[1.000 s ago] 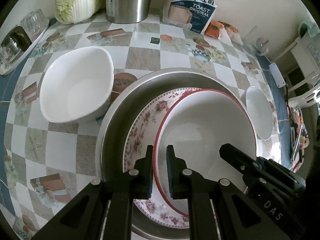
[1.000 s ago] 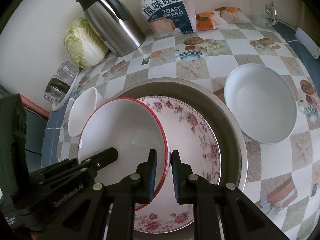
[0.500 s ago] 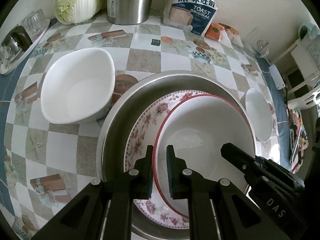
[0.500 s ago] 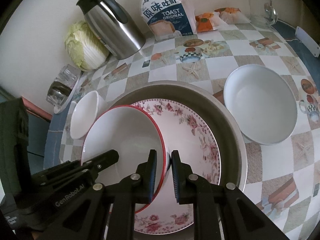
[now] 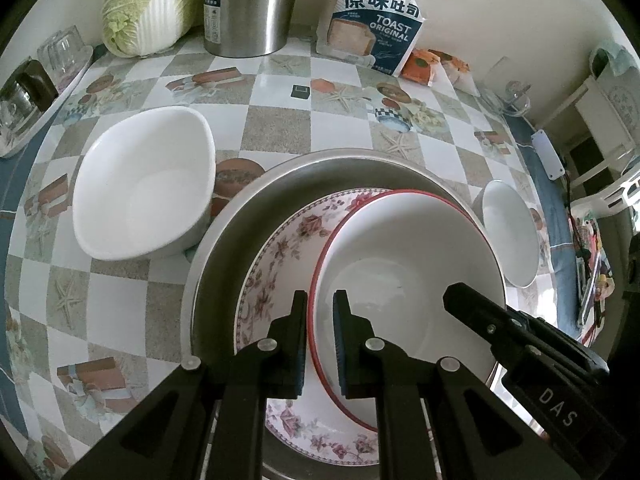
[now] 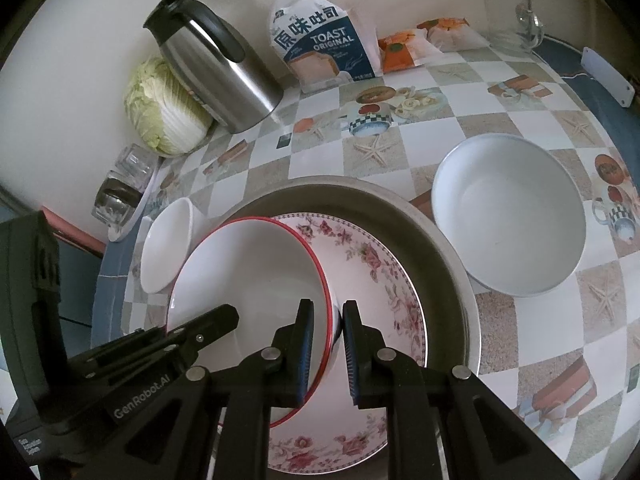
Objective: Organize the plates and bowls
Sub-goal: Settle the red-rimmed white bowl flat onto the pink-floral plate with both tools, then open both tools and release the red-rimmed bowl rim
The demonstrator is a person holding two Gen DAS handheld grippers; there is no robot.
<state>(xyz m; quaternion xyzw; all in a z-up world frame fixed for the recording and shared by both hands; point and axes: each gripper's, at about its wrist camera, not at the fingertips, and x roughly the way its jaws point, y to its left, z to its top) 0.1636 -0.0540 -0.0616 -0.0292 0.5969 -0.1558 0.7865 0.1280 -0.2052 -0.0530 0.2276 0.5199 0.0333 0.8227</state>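
Over the metal basin [image 5: 224, 248] at the middle of the checkered desk [image 5: 276, 128], you have both grippers clamped on the same red-rimmed bowl [image 5: 404, 256]. Your left gripper [image 5: 320, 340] is nearly shut, with one pad inside the bowl's near-left rim and the other outside it. Your right gripper [image 6: 329, 344] is pinched the same way on the opposite side of the rim, its jaws a touch wider but tight on the wall. In the left wrist view your right gripper shows as a black finger reaching in over the bowl's right edge; in the right wrist view your left gripper comes in from the lower left.

That red-rimmed bowl sits tilted over a floral plate [image 6: 384, 280], and the plate lies inside the metal basin. I cannot tell whether the bowl's underside touches the plate.

Two more bowls stand on the desk outside the basin: a white squarish bowl [image 5: 144, 184] just beside its left edge, and a round white bowl [image 6: 508, 216] just beside its right edge.

Along the wall at the back you have a cabbage [image 6: 164, 108], a steel kettle [image 6: 224, 72], a bag of toast [image 6: 324, 44] and some orange snack packets [image 6: 404, 50]. A tray of glasses [image 5: 32, 84] sits at the far left edge.
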